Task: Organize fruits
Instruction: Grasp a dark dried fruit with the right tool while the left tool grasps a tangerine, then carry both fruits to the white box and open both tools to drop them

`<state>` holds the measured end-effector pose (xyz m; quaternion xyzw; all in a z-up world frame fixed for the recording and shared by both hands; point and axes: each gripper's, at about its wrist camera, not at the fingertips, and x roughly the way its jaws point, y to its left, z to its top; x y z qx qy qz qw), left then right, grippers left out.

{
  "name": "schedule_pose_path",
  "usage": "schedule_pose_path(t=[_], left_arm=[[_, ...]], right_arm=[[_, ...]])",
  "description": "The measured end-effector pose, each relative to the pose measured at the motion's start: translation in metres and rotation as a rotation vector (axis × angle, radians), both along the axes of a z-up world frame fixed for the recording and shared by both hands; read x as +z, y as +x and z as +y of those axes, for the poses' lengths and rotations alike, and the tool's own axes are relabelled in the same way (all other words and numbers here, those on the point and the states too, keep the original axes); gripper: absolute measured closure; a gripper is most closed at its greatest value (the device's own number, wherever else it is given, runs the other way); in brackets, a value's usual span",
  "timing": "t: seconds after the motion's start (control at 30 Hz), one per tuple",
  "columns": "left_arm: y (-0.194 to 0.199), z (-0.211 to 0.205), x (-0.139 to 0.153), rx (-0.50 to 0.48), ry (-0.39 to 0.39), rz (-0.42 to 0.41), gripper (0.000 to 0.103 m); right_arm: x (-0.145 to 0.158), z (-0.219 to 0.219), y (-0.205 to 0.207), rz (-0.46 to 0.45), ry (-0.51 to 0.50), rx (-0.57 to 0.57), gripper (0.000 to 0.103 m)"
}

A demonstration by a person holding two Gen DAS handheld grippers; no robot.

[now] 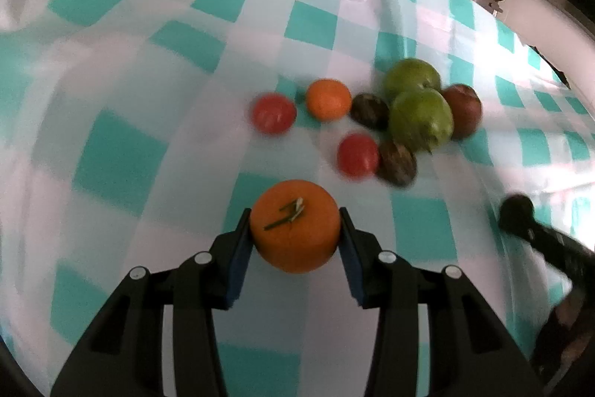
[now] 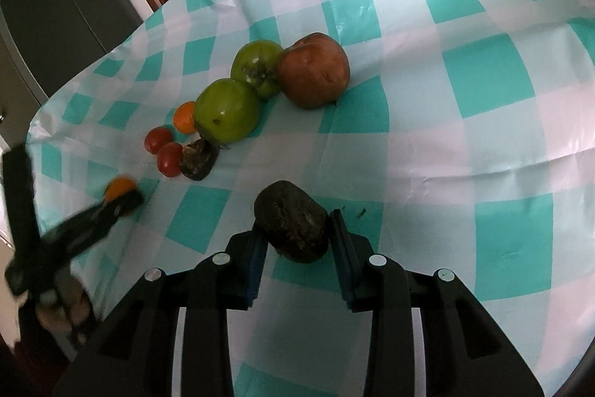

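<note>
Left wrist: orange (image 1: 295, 226) between tongs (image 1: 295, 240)

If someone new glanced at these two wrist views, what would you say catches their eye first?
Probably the round orange fruit with a green stem clamped in the left gripper, and the dark wrinkled fruit between the right gripper's blue pads. Next, the cluster on the teal-and-white checked tablecloth: two big green fruits beside a brownish-red one.
</note>
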<state>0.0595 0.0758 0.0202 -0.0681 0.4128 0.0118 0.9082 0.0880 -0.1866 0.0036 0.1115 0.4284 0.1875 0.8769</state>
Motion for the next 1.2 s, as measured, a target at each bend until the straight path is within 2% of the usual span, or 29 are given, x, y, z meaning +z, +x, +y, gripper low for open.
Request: schedule_pose_path(t=[0.13, 0.2, 0.4, 0.5, 0.57, 0.73, 1.0, 1.2], left_arm=[[-0.035, -0.006, 0.004, 0.025, -0.039, -0.008, 0.059], [-0.067, -0.016, 0.003, 0.016, -0.013, -0.022, 0.059], [-0.154, -0.028, 0.011, -0.037, 0.073, -0.068, 0.059], [-0.199, -0.020, 0.013, -0.053, 0.090, -0.077, 0.059], [-0.228, -0.010, 0.014, -0.043, 0.106, -0.085, 0.059], [-0.273, 0.012, 0.016, -0.023, 0.127, -0.098, 0.059], [-0.334, 0.063, 0.008, 0.071, 0.136, -0.113, 0.058], [-0.386, 0.112, -0.020, 0.194, 0.122, -0.051, 0.058]], right_arm=[[0.003, 0.003, -0.004, -0.008, -0.042, -0.029, 0.070], [0.007, 0.007, -0.020, -0.011, -0.093, -0.045, 0.070], [0.033, 0.033, -0.130, -0.099, -0.048, 0.062, 0.070], [0.039, 0.049, -0.180, -0.144, -0.107, 0.106, 0.070], [0.039, 0.055, -0.198, -0.151, -0.116, 0.122, 0.070], [0.038, 0.083, -0.229, -0.156, -0.138, 0.191, 0.070], [0.047, 0.154, -0.289, -0.226, -0.176, 0.420, 0.070], [0.042, 0.208, -0.332, -0.258, -0.191, 0.632, 0.069]])
